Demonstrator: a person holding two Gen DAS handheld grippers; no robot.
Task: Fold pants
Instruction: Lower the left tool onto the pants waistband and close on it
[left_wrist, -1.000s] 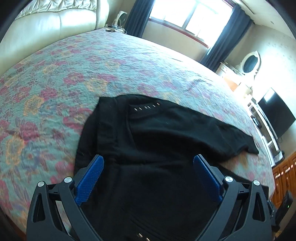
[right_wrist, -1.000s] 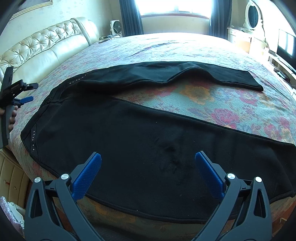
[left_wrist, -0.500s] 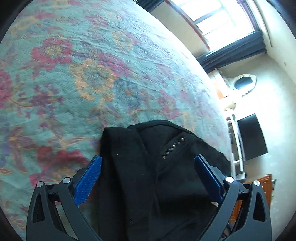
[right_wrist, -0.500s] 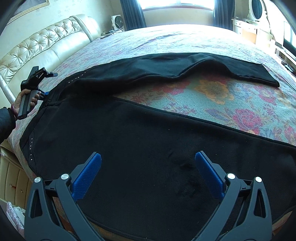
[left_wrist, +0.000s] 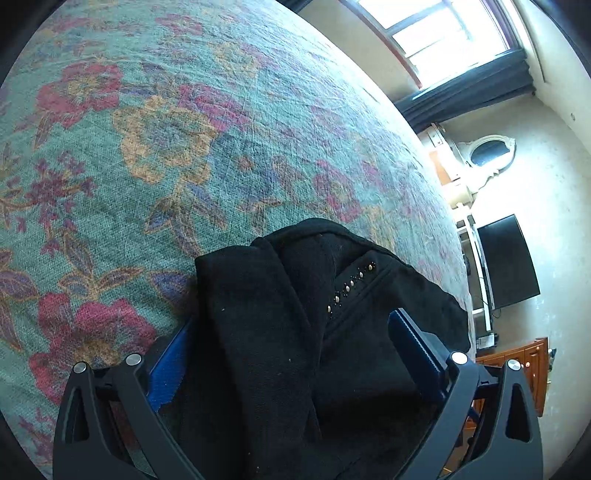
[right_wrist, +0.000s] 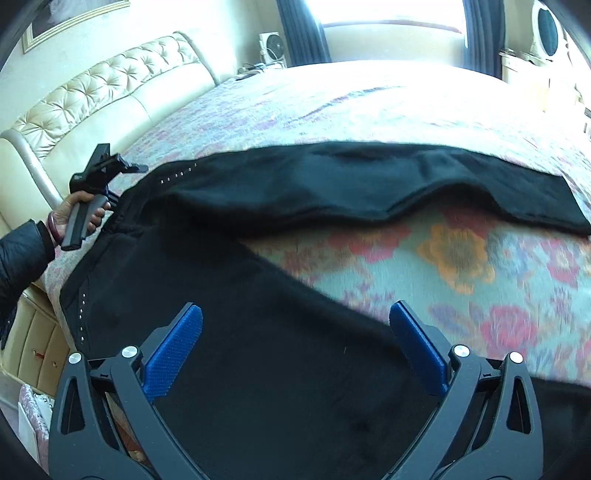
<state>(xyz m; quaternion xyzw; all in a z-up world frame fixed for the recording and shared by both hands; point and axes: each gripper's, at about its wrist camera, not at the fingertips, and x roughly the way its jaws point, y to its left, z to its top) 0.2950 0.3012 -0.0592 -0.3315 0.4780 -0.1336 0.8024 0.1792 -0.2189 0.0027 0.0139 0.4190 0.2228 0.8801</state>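
Black pants (left_wrist: 295, 332) waistband fills the wide-open left claw (left_wrist: 291, 343), bunched between its fingers; right claw (right_wrist: 295, 343) gapes wide above one leg, gripping nothing.

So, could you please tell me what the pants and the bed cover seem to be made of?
The pants look like a soft, matte black knit or fleece: fuzzy nap, no sheen, with small shiny studs, probably metal. The bed cover looks like a woven floral textile, perhaps tapestry-like, since a coarse thread grain shows across the printed flowers.
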